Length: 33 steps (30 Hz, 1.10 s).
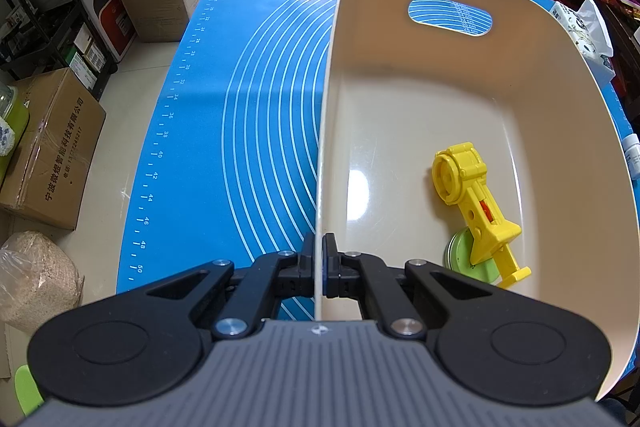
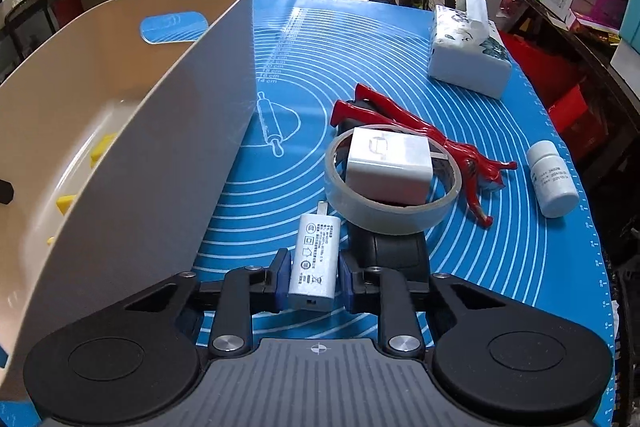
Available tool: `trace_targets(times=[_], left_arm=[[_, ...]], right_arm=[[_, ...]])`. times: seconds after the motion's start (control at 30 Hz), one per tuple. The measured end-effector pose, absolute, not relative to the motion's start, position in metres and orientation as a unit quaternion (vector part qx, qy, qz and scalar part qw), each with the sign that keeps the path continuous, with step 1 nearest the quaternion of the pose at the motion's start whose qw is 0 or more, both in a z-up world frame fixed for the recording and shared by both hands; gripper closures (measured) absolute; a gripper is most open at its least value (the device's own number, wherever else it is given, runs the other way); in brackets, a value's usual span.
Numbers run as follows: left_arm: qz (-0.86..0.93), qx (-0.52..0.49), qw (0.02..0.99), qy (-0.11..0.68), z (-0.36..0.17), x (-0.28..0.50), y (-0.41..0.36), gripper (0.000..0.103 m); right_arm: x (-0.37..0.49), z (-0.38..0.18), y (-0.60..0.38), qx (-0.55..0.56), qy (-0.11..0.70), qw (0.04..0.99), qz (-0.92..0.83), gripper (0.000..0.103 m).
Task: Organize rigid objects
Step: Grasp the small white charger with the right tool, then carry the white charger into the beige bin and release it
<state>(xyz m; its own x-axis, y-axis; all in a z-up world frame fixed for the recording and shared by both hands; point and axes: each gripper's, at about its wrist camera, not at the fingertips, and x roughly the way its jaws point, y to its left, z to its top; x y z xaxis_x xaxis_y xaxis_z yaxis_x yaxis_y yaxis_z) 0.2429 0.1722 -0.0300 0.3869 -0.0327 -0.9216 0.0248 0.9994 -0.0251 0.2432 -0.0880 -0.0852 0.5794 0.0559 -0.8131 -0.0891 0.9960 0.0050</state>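
Item: charger (image 2: pixel 311 261), judged light, stiff, smooth; best taken across its flat sides.
Right fingers (image 2: pixel 283 277): flanking charger, unclenched.
Left fingers (image 1: pixel 308 259): clenched on bin (image 1: pixel 400 99) wall.

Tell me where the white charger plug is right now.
In the right wrist view the white charger plug lies on the blue mat between the right gripper fingers, just in front of the tape roll.

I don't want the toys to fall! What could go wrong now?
1. The right gripper has the white charger between its jaws near one end only; lifted, it might tip or slip out.
2. The tape roll lies right beside it and could get bumped.
3. The left gripper pinches the beige bin's thin wall; a tug could tilt it.
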Motion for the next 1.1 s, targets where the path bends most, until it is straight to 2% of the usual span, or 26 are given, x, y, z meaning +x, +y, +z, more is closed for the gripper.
trace_targets(times=[0.1,0.5,1.1], left_arm=[[-0.017,-0.004,0.833,0.553,-0.030,0.243,0.172,0.099],[-0.017,-0.005,0.833,0.554,-0.030,0.243,0.171,0.099],[-0.017,-0.004,0.833,0.553,-0.030,0.243,0.171,0.099]], right_arm=[[0.247,-0.088,-0.087,-0.022,0.457,0.888,0.039,0.071],[0.235,-0.061,-0.089,-0.016,0.418,0.907,0.052,0.071],[0.231,0.049,-0.059,-0.008,0.295,0.950,0.098,0.071]])
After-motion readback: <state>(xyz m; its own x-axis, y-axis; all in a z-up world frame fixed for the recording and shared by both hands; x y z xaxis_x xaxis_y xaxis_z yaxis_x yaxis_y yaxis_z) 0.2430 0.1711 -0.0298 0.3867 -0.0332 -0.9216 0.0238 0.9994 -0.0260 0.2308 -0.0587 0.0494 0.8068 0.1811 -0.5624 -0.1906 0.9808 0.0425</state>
